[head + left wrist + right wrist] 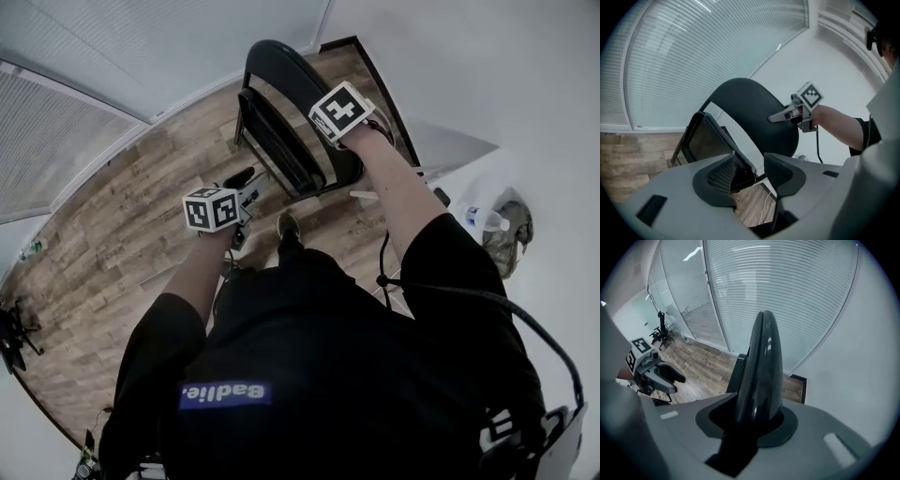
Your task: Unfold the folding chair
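A black folding chair (281, 122) stands folded on the wooden floor near the corner of the room. My right gripper (342, 117) is shut on the top edge of its curved backrest (761, 357), which runs up between the jaws of the right gripper (754, 420). The left gripper view shows that gripper (773, 118) against the backrest (754, 108). My left gripper (749, 171) is open, lower and to the left, with the raised seat (710, 140) right in front of it. The seat's edge shows in the gap and the pads do not press on it.
Glass walls with blinds (778, 296) stand behind the chair, and a white wall (487, 75) is to its right. A water bottle (483, 218) and a bag (511, 239) lie at the right. A cable (764, 208) lies on the floor.
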